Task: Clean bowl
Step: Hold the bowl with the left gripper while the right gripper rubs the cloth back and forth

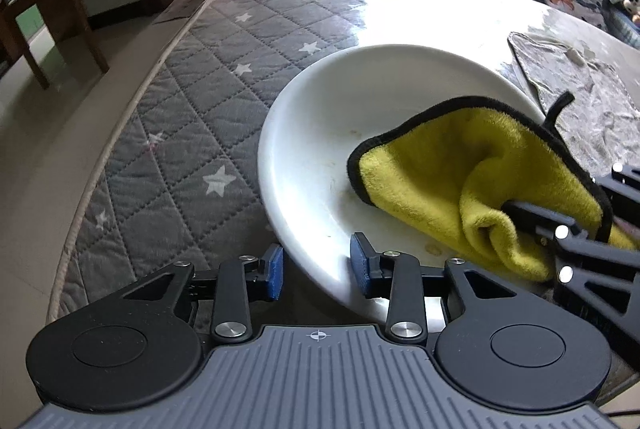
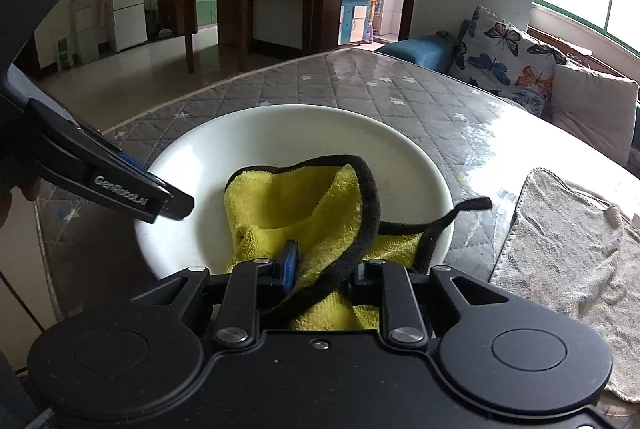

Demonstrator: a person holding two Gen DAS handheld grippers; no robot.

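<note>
On the quilted grey star-patterned table point(image 1: 192, 97), toward the lower right of the left wrist view, sits the white bowl point(image 1: 320, 133), its near rim running between the blue pads of the left hand-held gripper point(image 1: 316, 269). One pad sits outside the rim and the other inside; whether they press on it cannot be told. At the lower middle of the right wrist view, the right hand-held gripper point(image 2: 324, 269) is clamped on a fold of the yellow cloth point(image 2: 288, 213), which has a black edging and lies bunched inside the bowl point(image 2: 248, 133). A thin black loop of the edging trails over the bowl's right rim. At the right of that view a grey towel point(image 2: 568, 241) lies flat on the table point(image 2: 360, 81), just beside the bowl. Butterfly-print cushions point(image 2: 504, 57) sit beyond the table at the upper right.
</note>
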